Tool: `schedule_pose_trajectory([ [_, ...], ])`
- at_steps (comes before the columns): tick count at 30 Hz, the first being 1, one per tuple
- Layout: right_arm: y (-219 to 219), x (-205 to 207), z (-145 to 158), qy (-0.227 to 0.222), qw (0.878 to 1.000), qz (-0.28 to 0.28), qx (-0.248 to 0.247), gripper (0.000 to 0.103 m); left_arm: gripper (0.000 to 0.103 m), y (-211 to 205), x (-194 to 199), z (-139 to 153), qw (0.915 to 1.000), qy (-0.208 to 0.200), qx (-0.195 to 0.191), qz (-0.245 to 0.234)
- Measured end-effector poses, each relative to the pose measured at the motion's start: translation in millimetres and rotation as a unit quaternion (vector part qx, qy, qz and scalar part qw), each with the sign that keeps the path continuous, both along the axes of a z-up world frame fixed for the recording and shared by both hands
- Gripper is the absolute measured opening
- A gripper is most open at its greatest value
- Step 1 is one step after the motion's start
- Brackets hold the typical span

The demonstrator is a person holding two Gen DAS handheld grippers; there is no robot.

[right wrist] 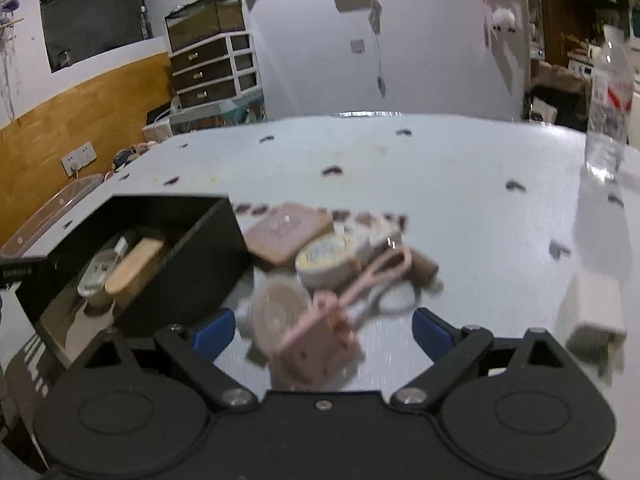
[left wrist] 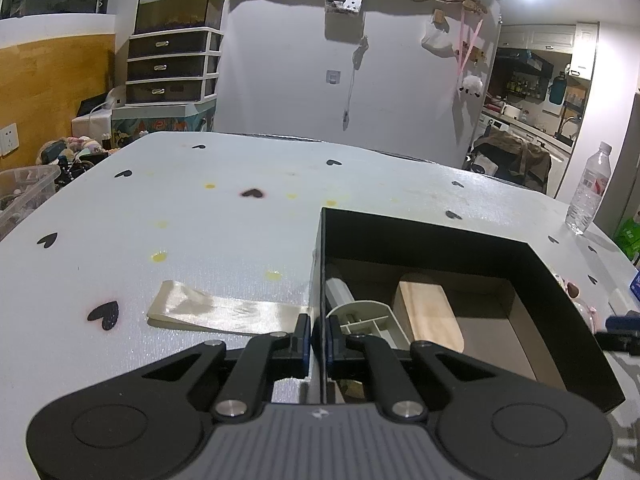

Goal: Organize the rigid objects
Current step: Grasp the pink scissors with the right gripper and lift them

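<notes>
My left gripper point(left wrist: 318, 340) is shut on the left wall of a black open box point(left wrist: 420, 236). Inside the box lie a wooden block point(left wrist: 430, 312) and a white plastic tray piece point(left wrist: 368, 320). In the right wrist view the same box point(right wrist: 192, 248) stands at the left. My right gripper point(right wrist: 322, 332) is open just above the table. Between its blue pads point(right wrist: 212, 332), untouched, lie a pink block with a looped cord point(right wrist: 320, 344) and a round white disc point(right wrist: 276, 316). Behind them, blurred, are a tape roll point(right wrist: 326, 258) and a pink square case point(right wrist: 286, 232).
A shiny cream ribbon strip point(left wrist: 224, 312) lies on the heart-patterned white table point(left wrist: 200, 220) left of the box. A water bottle point(right wrist: 608, 108) stands at the far right edge. A white charger block point(right wrist: 596, 316) lies right of my right gripper. Drawers and clutter stand beyond the table.
</notes>
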State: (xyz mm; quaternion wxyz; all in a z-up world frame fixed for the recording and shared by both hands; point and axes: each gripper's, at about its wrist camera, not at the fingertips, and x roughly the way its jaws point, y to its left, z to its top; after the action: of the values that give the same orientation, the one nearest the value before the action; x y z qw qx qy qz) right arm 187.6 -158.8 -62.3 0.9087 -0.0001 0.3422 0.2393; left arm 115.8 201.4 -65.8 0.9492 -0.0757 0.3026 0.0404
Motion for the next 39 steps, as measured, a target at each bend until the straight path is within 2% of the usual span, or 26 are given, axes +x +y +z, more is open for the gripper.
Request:
schedule_pose_trajectory([
  [6, 3.8, -6.8, -7.3, 0.002, 1.000, 0.016, -0.005, 0.093, 0.007, -0.1, 1.4, 0.2, 1.0000, 0.003, -0.001, 0.002],
  [12, -12.6, 3.6, -2.7, 0.026, 0.995, -0.020, 0.089, 0.080, 0.007, -0.6, 1.4, -0.2, 1.0000, 0.003, -0.002, 0.003],
  [16, -23.2, 13.1, -2.6, 0.050, 0.987, -0.054, 0.142, 0.064, 0.007, -0.6, 1.3, -0.4, 1.0000, 0.004, -0.001, 0.003],
  [20, -23.1, 14.7, -2.4, 0.061, 0.983, -0.059, 0.166, 0.053, 0.007, -0.6, 1.4, -0.2, 1.0000, 0.003, -0.002, 0.003],
  [25, -36.1, 20.1, -1.2, 0.073, 0.970, -0.096, 0.212, 0.047, 0.007, -0.9, 2.2, -0.8, 1.0000, 0.004, -0.001, 0.002],
  [34, -21.1, 27.5, -9.4, 0.112, 0.977, -0.104, 0.149, 0.046, 0.007, -0.7, 2.4, -1.0, 1.0000, 0.004, -0.001, 0.002],
  [39, -4.4, 29.5, -12.4, 0.109, 0.983, -0.105, 0.101, 0.055, 0.007, -1.0, 2.4, -1.0, 1.0000, 0.004, -0.001, 0.002],
])
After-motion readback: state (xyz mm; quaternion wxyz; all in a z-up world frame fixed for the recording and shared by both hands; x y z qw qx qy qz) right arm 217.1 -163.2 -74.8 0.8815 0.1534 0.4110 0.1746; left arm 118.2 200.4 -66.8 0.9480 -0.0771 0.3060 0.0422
